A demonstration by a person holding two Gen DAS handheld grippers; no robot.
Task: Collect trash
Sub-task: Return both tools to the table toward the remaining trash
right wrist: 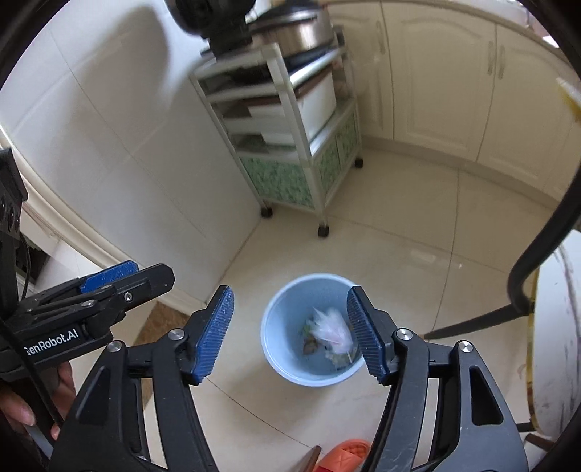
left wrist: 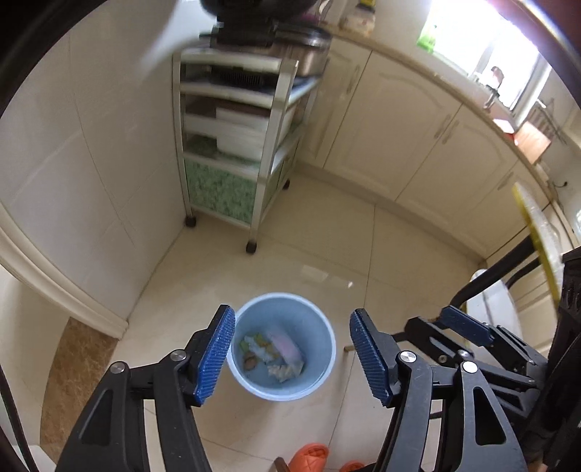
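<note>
Two grippers hang over a kitchen floor, and I see both from above, looking down along their blue ribbed fingers. My left gripper (left wrist: 292, 354) has its jaws spread wide with nothing between them. My right gripper (right wrist: 290, 334) is spread just as wide and also holds nothing.

Below them stands a pale blue bin (left wrist: 319, 385) on cream floor tiles (left wrist: 363, 254). In the left view the bin sits directly between the fingertips; in the right view it lies nearer the right finger, whose tip overlaps its rim. Inside the bin lies trash (left wrist: 272, 350): a pinkish-white wrapper, crumpled scraps with yellow and green bits, and one small brown piece. In the right view a blurred white and pink piece (right wrist: 332, 328) shows over the bin's opening, beside the right fingertip; I cannot tell whether it is touching anything.

Behind the bin, well apart from it, a wheeled metal rack (left wrist: 232, 145) stands against a white tiled wall, with white trays on its shelves and a green patterned panel at the bottom. A steel pot (right wrist: 294, 27) rests on top. Cream cabinets (left wrist: 399, 127) run along the far side under a counter and a bright window.

An orange slipper (left wrist: 308, 458) lies at the bottom edge. A black chair frame (right wrist: 523, 283) and a white seat stand at the right.
</note>
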